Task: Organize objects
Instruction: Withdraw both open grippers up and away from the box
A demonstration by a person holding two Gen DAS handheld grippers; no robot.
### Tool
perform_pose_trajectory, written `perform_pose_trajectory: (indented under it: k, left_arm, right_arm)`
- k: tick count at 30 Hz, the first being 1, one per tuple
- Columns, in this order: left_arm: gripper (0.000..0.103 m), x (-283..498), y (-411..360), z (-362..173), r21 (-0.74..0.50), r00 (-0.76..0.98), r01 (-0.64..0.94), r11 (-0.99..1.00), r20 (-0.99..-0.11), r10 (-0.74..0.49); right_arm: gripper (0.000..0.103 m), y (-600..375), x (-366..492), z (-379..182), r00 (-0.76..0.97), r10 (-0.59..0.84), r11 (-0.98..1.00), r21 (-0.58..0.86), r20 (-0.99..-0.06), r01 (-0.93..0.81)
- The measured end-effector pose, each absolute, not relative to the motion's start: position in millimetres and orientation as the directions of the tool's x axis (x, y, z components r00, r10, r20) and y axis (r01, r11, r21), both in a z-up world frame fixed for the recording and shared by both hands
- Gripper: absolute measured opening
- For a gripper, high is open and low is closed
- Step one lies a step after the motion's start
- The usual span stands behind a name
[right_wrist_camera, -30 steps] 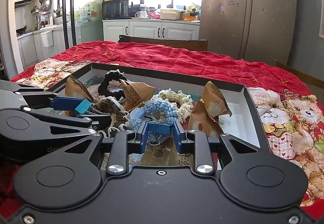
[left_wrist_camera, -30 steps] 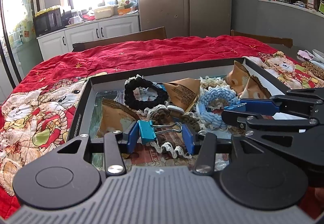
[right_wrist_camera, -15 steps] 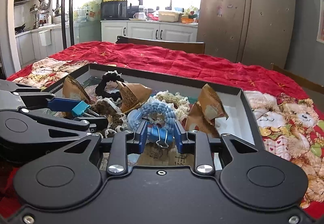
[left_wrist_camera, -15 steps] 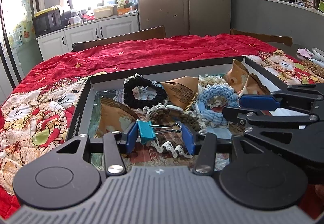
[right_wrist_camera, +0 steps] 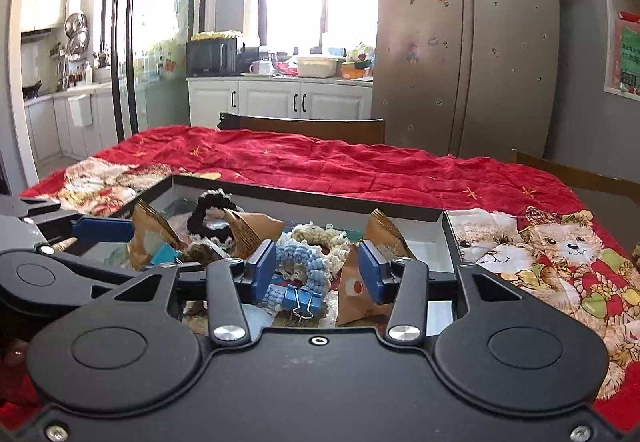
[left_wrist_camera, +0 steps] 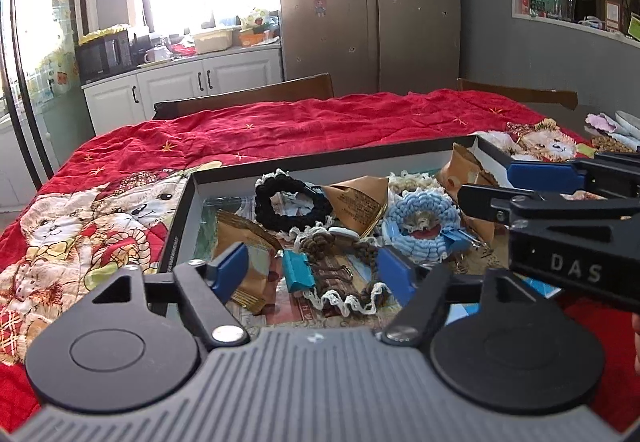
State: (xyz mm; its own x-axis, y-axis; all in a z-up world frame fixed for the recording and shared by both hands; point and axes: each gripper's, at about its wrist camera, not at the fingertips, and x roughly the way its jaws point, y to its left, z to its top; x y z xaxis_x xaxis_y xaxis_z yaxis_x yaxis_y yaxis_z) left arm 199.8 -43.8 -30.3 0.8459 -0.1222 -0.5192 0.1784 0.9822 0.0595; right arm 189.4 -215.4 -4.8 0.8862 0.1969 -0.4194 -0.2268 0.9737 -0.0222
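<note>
A black-rimmed tray (left_wrist_camera: 180, 218) on the red cloth holds hair ties, brown packets and binder clips. My left gripper (left_wrist_camera: 316, 274) is open above a teal binder clip (left_wrist_camera: 297, 271) that lies loose between its fingers on a brown lace-edged tie (left_wrist_camera: 340, 274). My right gripper (right_wrist_camera: 318, 274) is open above a blue binder clip (right_wrist_camera: 301, 300) lying beside a light blue crocheted tie (right_wrist_camera: 298, 262). The black tie (left_wrist_camera: 292, 202) and brown packets (left_wrist_camera: 360, 202) lie further back. The right gripper shows at the right of the left wrist view (left_wrist_camera: 492, 190).
The tray's right end (right_wrist_camera: 436, 242) shows bare white floor. The red bear-print cloth (right_wrist_camera: 540, 254) covers the table around the tray. Wooden chair backs (right_wrist_camera: 304, 128) stand at the far edge. Dishes (left_wrist_camera: 616, 126) sit at the far right.
Both grippers have opened and let go of their binder clips, which now lie in the tray. Both grippers have lifted and drawn back a little.
</note>
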Motion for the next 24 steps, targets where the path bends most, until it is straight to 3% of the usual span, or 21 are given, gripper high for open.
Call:
perform_pose_trajectory:
  k: [21,24]
  left_arm:
    - [0.101,153.7,-35.0,-3.0,0.044,0.858,0.164,0.986,-0.499,-0.120]
    - [0.102,147.1,-31.7,-1.3,0.021,0.847,0.176,0.984,-0.512,-0.141]
  right_arm:
    - [0.059,-226.4,135.4,27.7,0.882,0.224,0.970,0.012,-0.414,-0.241]
    - [0.065,-228.0,125.4,31.4,0.883,0.225,0.970,0.006,-0.412,-0.244]
